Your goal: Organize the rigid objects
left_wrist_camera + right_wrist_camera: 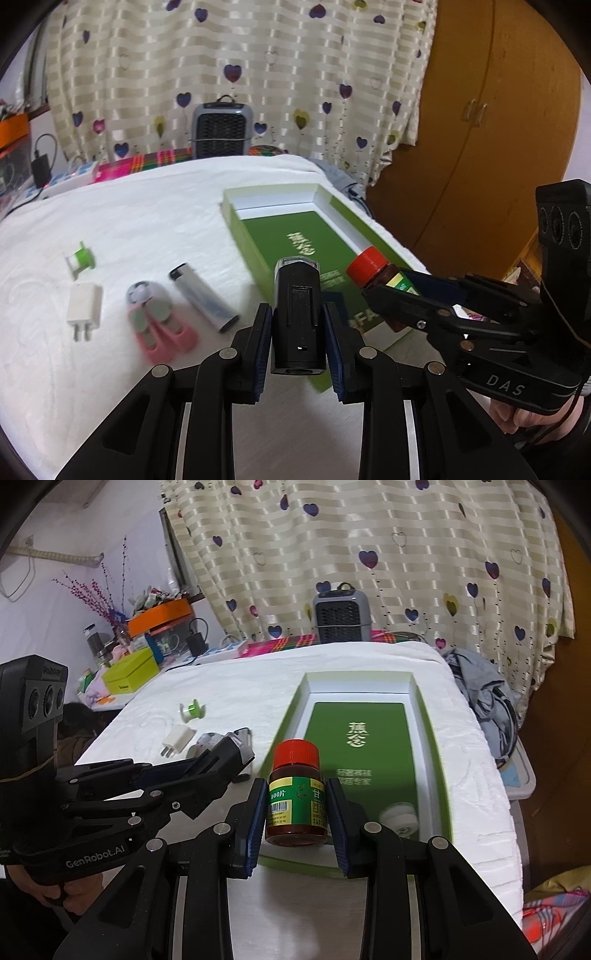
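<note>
My left gripper (298, 314) is shut on a black boxy device with a silver front end (297, 295), held just above the near left corner of an open green box (269, 190). My right gripper (296, 790) is shut on a brown pill bottle (296, 801) with a red cap and green-yellow label, over the box's near edge (291, 716). A white round item (399, 818) lies inside the box. The bottle (369, 264) and right gripper (388, 284) show at the right of the left wrist view. The left gripper (232, 760) shows at the left of the right wrist view.
On the white cloth (147, 206) left of the box lie a silver lighter (203, 297), a pink and grey clipper-like item (159, 317), a white plug adapter (84, 308) and a green spool (79, 260). A grey heater (218, 129) stands behind, a cluttered table (129, 664) far left.
</note>
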A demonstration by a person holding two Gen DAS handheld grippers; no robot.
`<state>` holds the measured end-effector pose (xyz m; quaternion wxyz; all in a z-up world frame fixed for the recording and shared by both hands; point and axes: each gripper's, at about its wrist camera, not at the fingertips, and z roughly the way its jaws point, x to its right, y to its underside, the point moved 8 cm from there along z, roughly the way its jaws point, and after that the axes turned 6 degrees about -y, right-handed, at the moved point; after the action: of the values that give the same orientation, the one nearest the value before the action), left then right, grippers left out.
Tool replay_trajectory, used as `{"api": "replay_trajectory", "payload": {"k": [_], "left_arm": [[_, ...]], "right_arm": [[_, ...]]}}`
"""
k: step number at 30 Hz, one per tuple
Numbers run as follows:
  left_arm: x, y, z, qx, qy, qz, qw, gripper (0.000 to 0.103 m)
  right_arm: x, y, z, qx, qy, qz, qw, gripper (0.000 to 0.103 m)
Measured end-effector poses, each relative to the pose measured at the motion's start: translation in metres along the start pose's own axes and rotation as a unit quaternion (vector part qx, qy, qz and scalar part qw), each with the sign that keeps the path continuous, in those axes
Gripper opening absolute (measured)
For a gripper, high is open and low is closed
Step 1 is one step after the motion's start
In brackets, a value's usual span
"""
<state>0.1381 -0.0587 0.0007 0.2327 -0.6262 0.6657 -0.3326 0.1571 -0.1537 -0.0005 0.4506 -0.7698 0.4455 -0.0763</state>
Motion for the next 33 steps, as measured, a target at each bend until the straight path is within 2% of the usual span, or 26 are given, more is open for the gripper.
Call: {"api": "replay_trajectory", "payload": {"k": [11, 23, 26, 33], "left_arm": [[0.015, -0.004, 0.019, -0.007, 0.019, 0.002, 0.9998, 0.026], [0.024, -0.01, 0.042, -0.015, 0.039, 0.0, 0.9991, 0.026], [0.022, -0.007, 0.048, -0.022, 0.037, -0.005, 0.9991, 0.026], [0.017, -0.009, 0.049, -0.011, 0.029, -0.008, 0.9995, 0.026]], "right_arm": [[0.026, -0.001, -0.002, 0.003, 0.024, 0.021, 0.999, 0.033], [0.04, 0.008, 0.016, -0.023, 0.04, 0.029, 0.999, 0.033], [0.043, 0.008, 0.018, -0.023, 0.043, 0.03, 0.998, 0.033], [0.04, 0.008, 0.022, -0.033, 0.053, 0.018, 0.998, 0.034]]}}
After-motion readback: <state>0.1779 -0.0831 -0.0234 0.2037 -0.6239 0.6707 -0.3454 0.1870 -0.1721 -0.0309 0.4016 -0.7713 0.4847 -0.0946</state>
